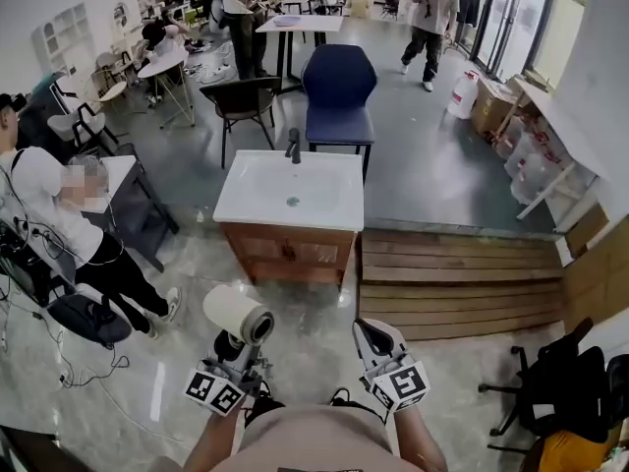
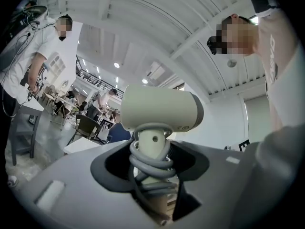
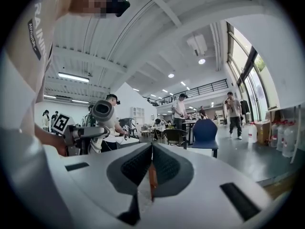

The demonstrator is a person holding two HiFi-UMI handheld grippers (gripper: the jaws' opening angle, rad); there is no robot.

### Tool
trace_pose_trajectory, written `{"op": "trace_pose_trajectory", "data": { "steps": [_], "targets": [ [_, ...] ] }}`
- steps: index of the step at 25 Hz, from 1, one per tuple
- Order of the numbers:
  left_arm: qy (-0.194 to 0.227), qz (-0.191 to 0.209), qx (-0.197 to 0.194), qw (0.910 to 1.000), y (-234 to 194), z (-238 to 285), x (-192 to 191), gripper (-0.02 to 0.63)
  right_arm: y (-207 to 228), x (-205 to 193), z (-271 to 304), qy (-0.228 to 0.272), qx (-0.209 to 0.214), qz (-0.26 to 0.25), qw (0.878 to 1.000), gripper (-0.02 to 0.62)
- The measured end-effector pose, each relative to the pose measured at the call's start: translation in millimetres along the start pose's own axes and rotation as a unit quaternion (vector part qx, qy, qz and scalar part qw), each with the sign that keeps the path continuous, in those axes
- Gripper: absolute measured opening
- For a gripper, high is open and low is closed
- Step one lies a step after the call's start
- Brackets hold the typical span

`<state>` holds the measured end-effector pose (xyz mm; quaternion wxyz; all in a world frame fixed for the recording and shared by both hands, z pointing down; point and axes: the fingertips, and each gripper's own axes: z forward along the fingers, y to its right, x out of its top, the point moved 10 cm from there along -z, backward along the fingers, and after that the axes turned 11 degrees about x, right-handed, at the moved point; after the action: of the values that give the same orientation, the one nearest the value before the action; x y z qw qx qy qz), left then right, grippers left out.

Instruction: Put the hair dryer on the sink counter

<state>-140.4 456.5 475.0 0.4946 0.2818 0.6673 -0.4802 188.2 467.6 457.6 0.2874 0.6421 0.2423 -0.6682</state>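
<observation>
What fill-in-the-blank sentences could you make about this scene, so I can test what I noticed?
1. The left gripper is shut on the hair dryer's ____.
2. The right gripper has its jaws together and holds ____.
3. The faucet on the white sink counter ahead is ____ in colour.

Missing words: handle; nothing; black.

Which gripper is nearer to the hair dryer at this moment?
Left. The left gripper holds the hair dryer by its handle; the right gripper is shut and empty beside it.
</observation>
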Motion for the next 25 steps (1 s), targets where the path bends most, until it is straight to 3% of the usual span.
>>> {"op": "trace_pose_trajectory", "data": {
  "steps": [4,10,16,25],
  "targets": [
    [-0.009,-0.016,0.011,0.9998,33.7,8.6,-16.4,0.232,22.5,-7.9,-27.6,-0.005,0.015,0.009,1.000,0.006],
    [-0.008,-0.002,0.008,0.9999,69.9,14.1,-16.7,0.232,42.1,-13.7,-46.9,-0.007,0.025,0.025,0.999,0.006],
    [-0.012,-0.002,0.013,0.9998,63.6,9.8,-16.6,0.232,38.1,-9.7,-45.6,-0.005,0.019,0.032,0.999,0.006],
    [-0.007,-0.010,0.026,0.9996,39.5,-2.1,-10.8,0.232,20.0,-2.8,-14.0,-0.020,0.048,0.019,0.998,0.006]
  ]
}}
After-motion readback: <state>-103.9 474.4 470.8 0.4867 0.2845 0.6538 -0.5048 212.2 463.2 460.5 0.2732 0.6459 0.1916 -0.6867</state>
